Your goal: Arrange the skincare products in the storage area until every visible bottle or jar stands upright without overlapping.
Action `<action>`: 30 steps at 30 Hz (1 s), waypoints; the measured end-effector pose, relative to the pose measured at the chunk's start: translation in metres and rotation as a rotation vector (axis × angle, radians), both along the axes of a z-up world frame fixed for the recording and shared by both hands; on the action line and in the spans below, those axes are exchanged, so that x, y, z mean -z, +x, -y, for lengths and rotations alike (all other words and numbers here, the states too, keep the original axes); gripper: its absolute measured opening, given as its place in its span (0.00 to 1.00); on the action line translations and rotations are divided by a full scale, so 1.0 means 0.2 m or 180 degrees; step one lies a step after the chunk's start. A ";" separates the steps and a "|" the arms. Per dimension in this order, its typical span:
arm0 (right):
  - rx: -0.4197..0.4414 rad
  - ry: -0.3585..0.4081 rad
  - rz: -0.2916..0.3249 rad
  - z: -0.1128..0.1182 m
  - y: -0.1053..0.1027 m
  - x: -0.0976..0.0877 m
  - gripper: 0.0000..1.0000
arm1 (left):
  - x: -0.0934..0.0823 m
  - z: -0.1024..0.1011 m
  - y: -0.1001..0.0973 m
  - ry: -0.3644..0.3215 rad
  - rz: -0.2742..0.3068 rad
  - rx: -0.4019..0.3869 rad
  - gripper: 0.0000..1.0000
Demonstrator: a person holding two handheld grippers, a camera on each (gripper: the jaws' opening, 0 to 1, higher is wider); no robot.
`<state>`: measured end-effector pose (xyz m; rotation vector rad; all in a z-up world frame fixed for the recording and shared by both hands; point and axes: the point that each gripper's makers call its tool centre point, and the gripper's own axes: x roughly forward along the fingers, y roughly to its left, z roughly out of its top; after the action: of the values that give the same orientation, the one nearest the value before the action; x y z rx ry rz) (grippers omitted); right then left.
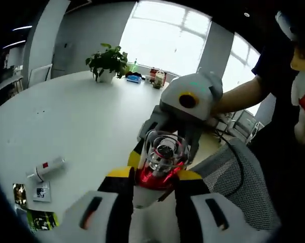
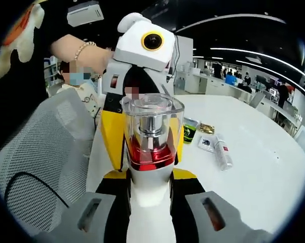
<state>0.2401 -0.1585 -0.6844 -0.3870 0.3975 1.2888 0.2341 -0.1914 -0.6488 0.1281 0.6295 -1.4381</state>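
One skincare bottle with a white body, red collar and clear cap is held in the air between both grippers. My left gripper is shut on it at the red collar, yellow-tipped jaws on either side. The right gripper faces it from beyond the cap. In the right gripper view the bottle stands upright in the picture, my right gripper shut on its white body just under the collar, and the left gripper flanks the cap from behind. A white tube with a red label lies flat on the table.
The white tube lies beside small packets and a green sachet on the round white table. More packets lie near the tube. A potted plant stands far off. A grey mesh chair and a person's arm are close by.
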 end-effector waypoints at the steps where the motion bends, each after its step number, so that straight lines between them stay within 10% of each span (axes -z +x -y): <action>1: 0.0005 -0.0012 0.0000 0.01 0.00 0.01 0.28 | 0.01 0.00 0.00 0.0003 -0.0001 0.0009 0.25; 30: 0.0178 -0.0065 0.0038 0.15 0.35 0.02 0.29 | 0.01 0.12 0.34 -0.0163 0.0018 -0.0006 0.26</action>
<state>0.3093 -0.1892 -0.6882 -0.3981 0.4092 1.2284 0.3012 -0.2163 -0.6502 0.0912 0.5877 -1.4505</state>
